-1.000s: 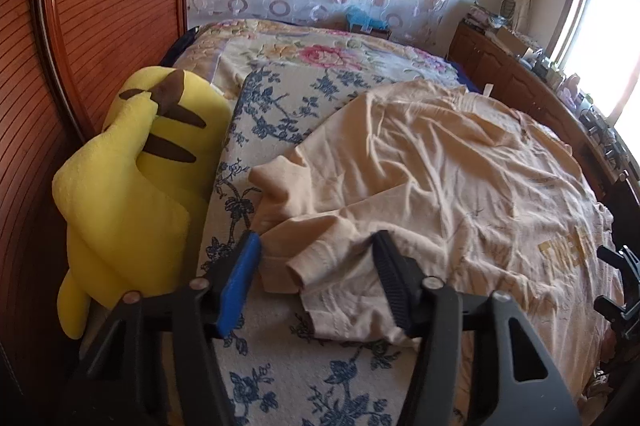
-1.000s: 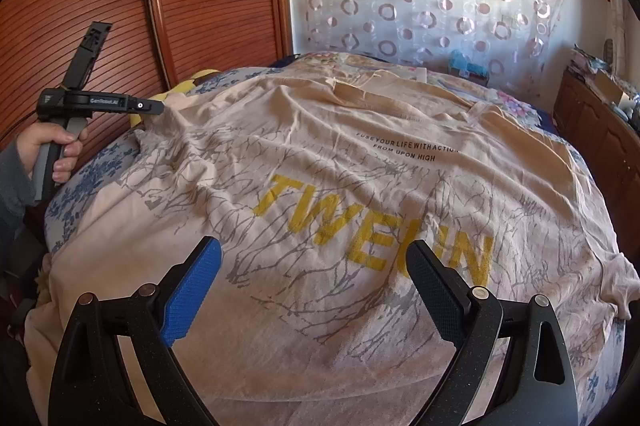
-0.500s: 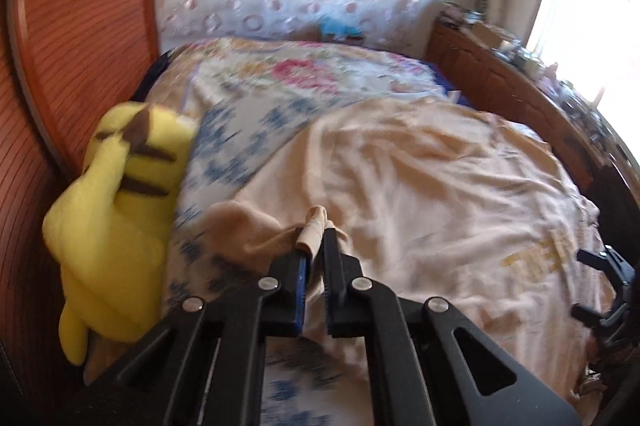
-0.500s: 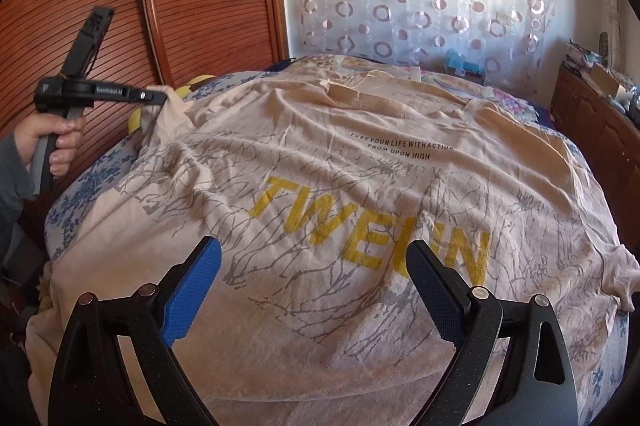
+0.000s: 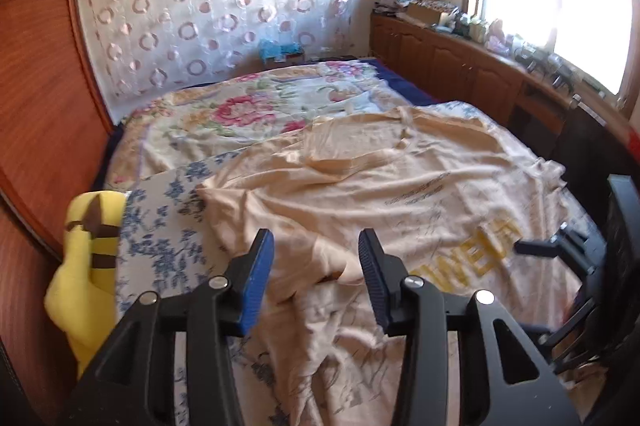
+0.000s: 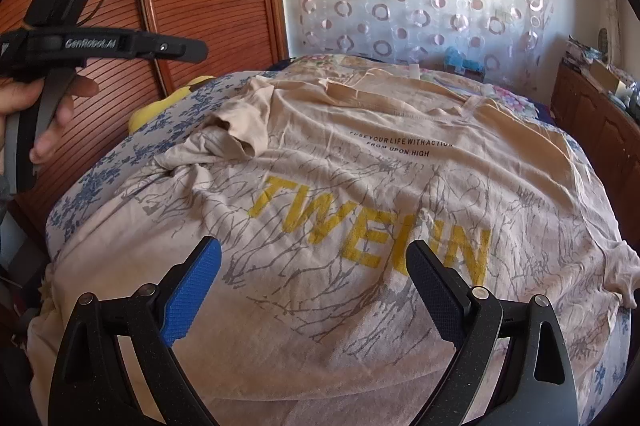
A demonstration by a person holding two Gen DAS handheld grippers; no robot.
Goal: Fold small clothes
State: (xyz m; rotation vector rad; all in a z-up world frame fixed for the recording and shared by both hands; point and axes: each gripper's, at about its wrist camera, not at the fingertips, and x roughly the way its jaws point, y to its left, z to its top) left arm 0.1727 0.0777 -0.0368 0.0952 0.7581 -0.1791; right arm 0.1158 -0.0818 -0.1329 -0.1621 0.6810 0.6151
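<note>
The beige T-shirt [image 6: 360,210] lies spread front-up over the floral bedspread [image 6: 100,182], filling the middle of the right wrist view, with its collar toward the upper centre of the frame and its hem running under the lower edge, so its long axis goes from bottom to top of that picture. Its sleeve [image 6: 236,130] sits crumpled and flipped inward on the chest at upper left of centre (a loose heap, not a flat fold). The left gripper [image 5: 316,266] has its jaws opening, about half apart, and nothing is between the pads; in the left wrist view the shirt's side edge lies just below and ahead of them, in the lower centre. From the right wrist view that same gripper hangs in the upper left corner, held by a hand [image 6: 36,106], well above the cloth. The right gripper [image 6: 312,290] stands wide open and empty over the lower chest print, near the hem at bottom centre. I judge the coming move turns on the sleeve side: it lies to the left of the frame, nearer the left gripper, while the hem is the right one's nearer reach. A yellow plush toy [image 5: 88,266] sits at the left edge of the left wrist view, clear of the shirt.
</note>
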